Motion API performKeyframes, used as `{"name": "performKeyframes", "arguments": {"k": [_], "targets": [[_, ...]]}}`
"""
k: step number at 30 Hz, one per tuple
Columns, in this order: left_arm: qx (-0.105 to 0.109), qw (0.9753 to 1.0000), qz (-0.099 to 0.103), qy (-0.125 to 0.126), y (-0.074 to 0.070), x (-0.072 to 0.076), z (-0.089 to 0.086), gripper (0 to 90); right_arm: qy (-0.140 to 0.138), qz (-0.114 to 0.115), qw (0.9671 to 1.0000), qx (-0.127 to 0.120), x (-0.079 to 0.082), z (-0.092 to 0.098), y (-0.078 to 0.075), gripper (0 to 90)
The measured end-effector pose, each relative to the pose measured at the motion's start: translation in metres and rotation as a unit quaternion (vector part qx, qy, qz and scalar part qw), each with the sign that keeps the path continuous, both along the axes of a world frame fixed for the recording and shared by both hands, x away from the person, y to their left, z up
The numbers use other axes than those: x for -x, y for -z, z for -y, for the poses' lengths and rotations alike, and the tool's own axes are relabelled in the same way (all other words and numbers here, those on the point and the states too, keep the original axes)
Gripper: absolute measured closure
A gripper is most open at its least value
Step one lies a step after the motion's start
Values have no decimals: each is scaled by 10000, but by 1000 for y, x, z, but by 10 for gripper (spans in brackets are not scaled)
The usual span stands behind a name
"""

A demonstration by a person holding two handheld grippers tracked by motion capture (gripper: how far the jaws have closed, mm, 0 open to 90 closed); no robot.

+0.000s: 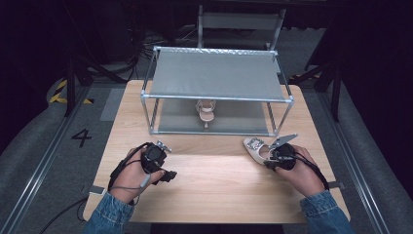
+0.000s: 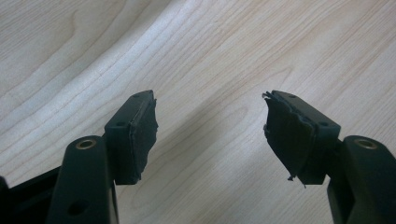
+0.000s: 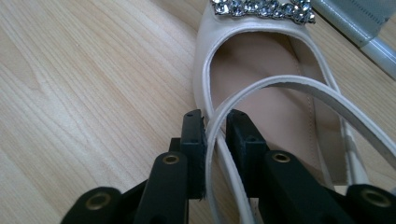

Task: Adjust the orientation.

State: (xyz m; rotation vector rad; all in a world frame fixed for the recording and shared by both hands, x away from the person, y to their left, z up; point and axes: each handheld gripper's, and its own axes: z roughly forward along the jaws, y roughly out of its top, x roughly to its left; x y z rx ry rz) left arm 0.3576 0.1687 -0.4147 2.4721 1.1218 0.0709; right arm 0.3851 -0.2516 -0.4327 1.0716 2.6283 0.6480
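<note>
Your right gripper (image 3: 215, 140) pinches the strap (image 3: 215, 135) of the beige shoe (image 3: 261, 93) on the table (image 1: 209, 180); your left gripper (image 2: 210, 135) is spread wide.

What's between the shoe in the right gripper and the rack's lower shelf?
Nothing visible on the table. The right gripper pinches the shoe's strap; the rack's front is open, though another shoe already occupies the lower shelf's middle.

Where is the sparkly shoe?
In the high view the shoe lies on the table's right side, just in front of the rack, with the right gripper closed on its strap.
</note>
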Motion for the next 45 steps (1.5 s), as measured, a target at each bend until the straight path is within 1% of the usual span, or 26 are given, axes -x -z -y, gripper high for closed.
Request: {"name": "performKeyframes", "arguments": {"k": [2, 3, 6, 9, 12, 13, 15, 17, 21, 22, 23, 24, 25, 28, 29, 32, 36, 39, 41, 44, 45], "targets": [[5, 10000, -18, -20, 0, 1, -1, 343, -41, 5, 10000, 53, -1, -1, 0, 803], [4, 10000, -36, 8, 1, 1, -2, 343, -52, 4, 10000, 60, -1, -1, 0, 809], [12, 10000, -25, -10, 1, 2, -5, 343, -58, 0, 9999, 105, -2, -2, 0, 848], [74, 9999, -36, -92, 0, 4, -11, 343, -8, -83, 9999, 88, -4, -4, -1, 855], [108, 9997, -22, -231, 0, 5, -20, 344, -7, -61, 9999, 99, -6, -6, -2, 859], [127, 9995, -31, -290, 0, 5, -22, 345, 13, -61, 9999, 92, -7, -8, -4, 859], [146, 9991, -33, -393, 0, 6, -29, 346, 51, 12, 9999, 118, -8, -9, -8, 860], [162, 9990, -25, -426, 0, 7, -34, 347, 135, 47, 9999, 45, -11, -9, -15, 861], [190, 9983, -46, -548, 2, 9, -42, 347, 151, 67, 9998, -112, -15, -12, -25, 860], [187, 9982, -60, -563, 2, 10, -43, 347, 147, 127, 9997, -132, -16, -14, -28, 860], [187, 9982, -60, -563, 2, 10, -43, 347, 147, 127, 9997, -132, -16, -14, -28, 860], [157, 9981, -22, -594, 2, 10, -46, 347, 134, 172, 9997, -115, -17, -16, -30, 860], [193, 9978, -69, -625, 2, 11, -47, 347, 111, 257, 9996, -70, -19, -19, -33, 860], [188, 9974, -46, -697, 1, 13, -51, 347, 58, 336, 9994, -81, -25, -27, -40, 860], [185, 9975, -36, -679, 1, 13, -52, 347, 61, 329, 9994, -109, -27, -30, -42, 860], [205, 9971, -26, -731, 0, 13, -56, 346, -15, 366, 9993, -118, -35, -42, -45, 859], [208, 9971, -4, -734, -1, 13, -59, 346, -52, 281, 9995, -120, -47, -57, -45, 859], [225, 9968, -12, -773, 0, 12, -58, 346, -69, 261, 9996, -73, -56, -66, -42, 859], [223, 9971, -19, -725, 0, 11, -56, 346, -57, 225, 9997, -62, -61, -72, -40, 859], [246, 9973, -31, -692, 1, 11, -55, 346, -40, 236, 9997, -48, -68, -78, -38, 859], [229, 9974, -6, -687, 0, 10, -55, 346, -24, 277, 9996, -6, -73, -83, -37, 859]]}}
